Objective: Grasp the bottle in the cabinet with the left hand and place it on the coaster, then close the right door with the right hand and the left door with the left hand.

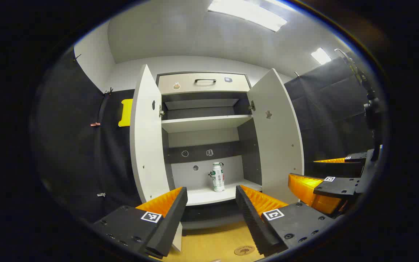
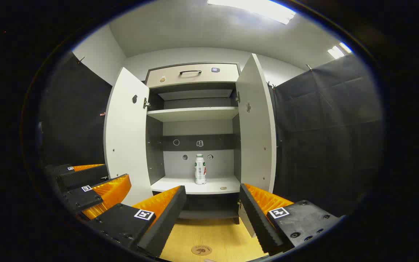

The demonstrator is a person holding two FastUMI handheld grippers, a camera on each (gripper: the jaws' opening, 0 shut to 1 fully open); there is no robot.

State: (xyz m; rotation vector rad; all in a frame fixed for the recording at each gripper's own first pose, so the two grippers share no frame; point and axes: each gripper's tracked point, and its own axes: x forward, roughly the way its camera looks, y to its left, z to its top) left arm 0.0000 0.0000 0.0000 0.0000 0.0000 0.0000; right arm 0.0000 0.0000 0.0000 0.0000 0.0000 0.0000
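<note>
A white bottle (image 1: 217,177) (image 2: 200,169) with a green and red label stands upright on the lower shelf of an open cabinet (image 1: 202,125) (image 2: 195,112). Both doors hang wide: the left door (image 1: 146,134) (image 2: 126,134) and the right door (image 1: 278,134) (image 2: 256,123). A round wooden coaster (image 1: 244,250) (image 2: 201,250) lies on the wooden tabletop in front of the cabinet. My left gripper (image 1: 211,194) is open, well short of the bottle. My right gripper (image 2: 212,193) is open too, and holds nothing. In the left gripper view the right gripper (image 1: 331,182) shows at the right; in the right gripper view the left gripper (image 2: 93,183) shows at the left.
The cabinet has a closed top drawer (image 1: 203,83) (image 2: 193,74) with a dark handle and a bare upper shelf (image 1: 206,123) (image 2: 193,113). Black cloth walls (image 1: 86,145) (image 2: 326,138) stand on either side. A yellow thing (image 1: 125,112) hangs on the left cloth.
</note>
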